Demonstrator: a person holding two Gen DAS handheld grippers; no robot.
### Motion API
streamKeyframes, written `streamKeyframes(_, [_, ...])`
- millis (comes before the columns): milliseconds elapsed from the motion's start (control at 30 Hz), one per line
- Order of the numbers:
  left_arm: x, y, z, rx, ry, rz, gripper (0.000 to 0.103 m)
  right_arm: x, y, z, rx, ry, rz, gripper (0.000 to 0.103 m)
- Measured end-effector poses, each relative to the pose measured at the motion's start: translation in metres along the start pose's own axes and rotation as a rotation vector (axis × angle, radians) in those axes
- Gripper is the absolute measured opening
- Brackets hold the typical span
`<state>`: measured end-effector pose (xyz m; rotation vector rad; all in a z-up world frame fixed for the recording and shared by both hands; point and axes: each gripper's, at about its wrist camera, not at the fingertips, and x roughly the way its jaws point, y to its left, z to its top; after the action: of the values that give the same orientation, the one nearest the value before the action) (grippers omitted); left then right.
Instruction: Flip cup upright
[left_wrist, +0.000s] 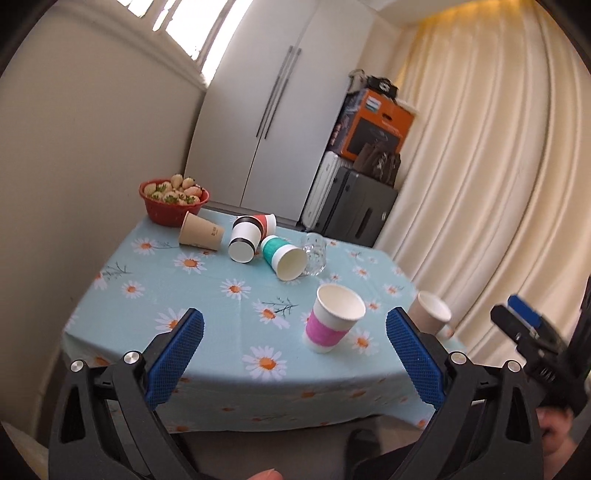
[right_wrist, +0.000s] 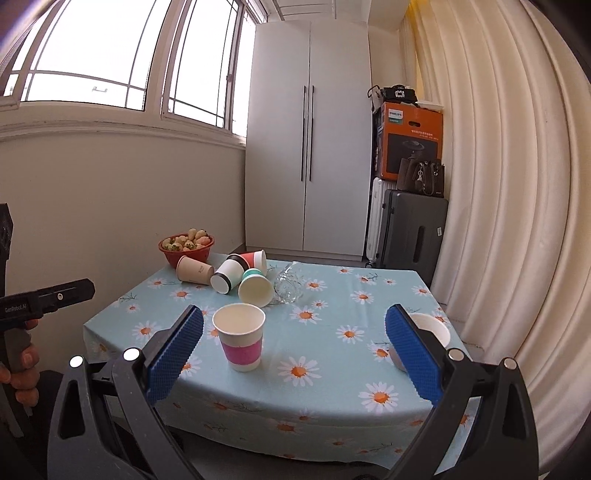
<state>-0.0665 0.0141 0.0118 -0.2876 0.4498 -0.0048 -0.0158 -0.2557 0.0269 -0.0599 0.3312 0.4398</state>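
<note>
The left gripper (left_wrist: 294, 334) is hanging spread wide and holding nothing, just short of the near edge of the tabletop (left_wrist: 207, 295). The right gripper (right_wrist: 294, 332) is likewise gaping with nothing between its blue pads (right_wrist: 173, 354), hovering over the near edge.

Between them the pink-banded cup (right_wrist: 241, 339) is standing upright, mouth up, on the daisy-print cloth near the front of the tabletop. At the near right corner a beige cup (left_wrist: 430, 312) is also sitting mouth up, partly hidden behind the right gripper's pad in the right wrist view.

Farther back, several cups are lying on their sides in a cluster: a teal-banded cup (left_wrist: 284, 256) with its mouth facing the camera, a black-and-white cup (left_wrist: 243, 236) beside it, a red cup (left_wrist: 266, 221) behind that, and a plain brown cup (left_wrist: 201, 232) to the left. A clear glass (left_wrist: 314, 253) is touching the teal-banded cup; in the right wrist view it appears tipped over. A red bowl of strawberries (left_wrist: 162, 214) is sitting at the far left corner.
</note>
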Motion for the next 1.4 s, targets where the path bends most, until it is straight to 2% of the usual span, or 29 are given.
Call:
streamKeyframes(133, [0.000, -0.020, -0.011, 0.106, 0.055, 0.026, 0.096, -0.005, -0.003, -0.015, -0.005, 0.059, 0.008, 0.098])
streamKeyframes(267, [-0.001, -0.027, -0.020, 0.165, 0.058, 0.079, 0.096, -0.005, -0.007, -0.024, 0.023, 0.090, -0.006, 0.098])
streamKeyframes(433, [-0.005, -0.030, -0.024, 0.173, 0.060, 0.100, 0.096, 0.003, -0.013, -0.029, 0.060, 0.146, 0.006, 0.098])
streamKeyframes(533, [-0.006, -0.031, -0.029, 0.175, 0.081, 0.081, 0.096, 0.002, -0.015, -0.028, 0.071, 0.138, -0.001, 0.098])
streamKeyframes(600, [-0.008, -0.033, -0.030, 0.183, 0.081, 0.107, 0.096, 0.002, -0.009, -0.029, 0.037, 0.141, -0.017, 0.098])
streamKeyframes(767, [-0.007, -0.040, -0.032, 0.223, 0.091, 0.116, 0.096, -0.003, 0.001, -0.030, -0.023, 0.114, -0.059, 0.098])
streamKeyframes(1167, [-0.005, -0.036, -0.031, 0.220, 0.094, 0.115, 0.096, 0.003, -0.014, -0.032, 0.047, 0.158, -0.050, 0.098])
streamKeyframes(1400, [-0.005, -0.037, -0.031, 0.224, 0.087, 0.125, 0.096, 0.004, -0.013, -0.032, 0.031, 0.161, -0.054, 0.098])
